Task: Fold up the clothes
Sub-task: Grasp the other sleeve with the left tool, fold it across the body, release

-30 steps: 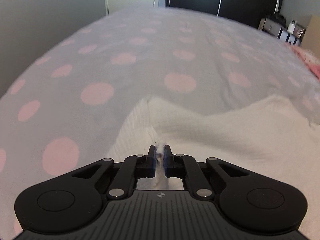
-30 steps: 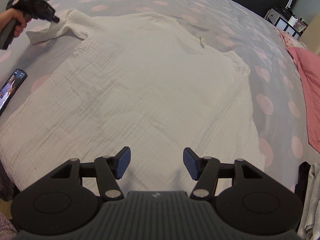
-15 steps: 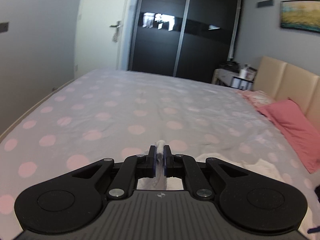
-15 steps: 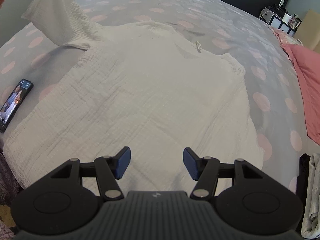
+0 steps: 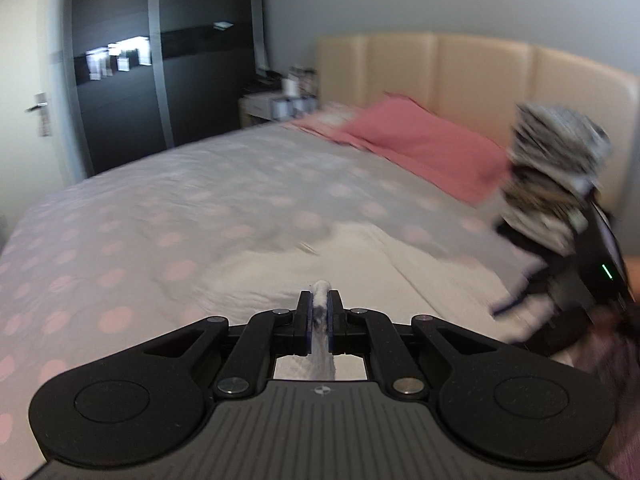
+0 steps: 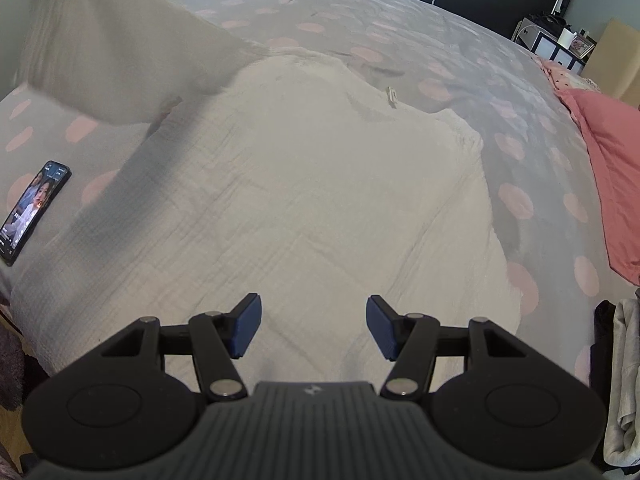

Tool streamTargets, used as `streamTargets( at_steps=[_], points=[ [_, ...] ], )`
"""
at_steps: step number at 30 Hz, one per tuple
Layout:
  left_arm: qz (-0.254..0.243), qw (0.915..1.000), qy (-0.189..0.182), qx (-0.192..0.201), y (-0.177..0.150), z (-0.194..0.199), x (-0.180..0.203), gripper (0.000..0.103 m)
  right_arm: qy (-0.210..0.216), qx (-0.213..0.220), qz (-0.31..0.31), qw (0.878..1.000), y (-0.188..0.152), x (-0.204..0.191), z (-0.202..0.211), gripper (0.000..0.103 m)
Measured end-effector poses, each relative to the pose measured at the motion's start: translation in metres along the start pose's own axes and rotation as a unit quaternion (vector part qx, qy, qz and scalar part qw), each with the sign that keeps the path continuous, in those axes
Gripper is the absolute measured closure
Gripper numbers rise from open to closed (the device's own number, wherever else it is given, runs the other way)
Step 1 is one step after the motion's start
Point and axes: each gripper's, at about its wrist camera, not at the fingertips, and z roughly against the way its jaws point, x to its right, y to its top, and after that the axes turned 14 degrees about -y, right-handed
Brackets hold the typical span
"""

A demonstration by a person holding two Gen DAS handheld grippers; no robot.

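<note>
left wrist: faces headboard [image 5: 480, 68]; right wrist: steeply down, close; shared: white garment [image 6: 320, 200], bed [image 6: 460, 52]

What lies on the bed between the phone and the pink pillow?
In the right wrist view, the white garment lies spread on the dotted sheet between the phone and the pink pillow.

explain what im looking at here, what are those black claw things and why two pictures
Each black claw is a hand-held gripper with two fingers, carried by a person; a fisheye camera on each looks along its fingers, which gives two views. The left hand-held gripper is shut on the sleeve of a white top, lifting it above the bed. The right hand-held gripper hovers open over the top's lower part, holding nothing. The top lies spread on a grey bedspread with pink dots. A phone lies beside it, and a pink pillow is on the far right.
</note>
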Motion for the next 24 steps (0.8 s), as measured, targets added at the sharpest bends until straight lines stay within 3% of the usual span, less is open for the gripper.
streamTargets(
  at_steps=[4, 10, 15, 19, 22, 24],
  points=[
    [-0.019, 0.9951, -0.049, -0.084, -0.035, -0.035, 0.045, 0.099, 0.003, -0.005, -0.005, 1.000, -0.003, 0.002, -0.001, 0.041],
    [-0.020, 0.9844, -0.053, -0.166, -0.085, -0.068, 0.074, 0.099, 0.014, -0.002, 0.002, 1.000, -0.007, -0.004, 0.000, 0.041],
    [-0.006, 0.9812, -0.049, -0.187, -0.112, -0.078, 0.079, 0.098, 0.037, 0.000, 0.018, 0.999, -0.011, -0.020, 0.001, 0.041],
    [0.005, 0.9800, -0.041, -0.195, -0.126, -0.073, 0.081, 0.081, 0.069, 0.004, 0.020, 0.997, -0.016, -0.035, 0.006, 0.041],
    [0.024, 0.9819, -0.032, -0.185, -0.133, -0.063, 0.080, 0.079, 0.098, 0.003, 0.011, 0.995, -0.020, -0.042, 0.009, 0.043],
    [0.036, 0.9832, -0.006, -0.179, -0.139, -0.058, 0.077, 0.079, 0.108, 0.002, 0.009, 0.994, -0.023, -0.048, 0.010, 0.043]
  ],
)
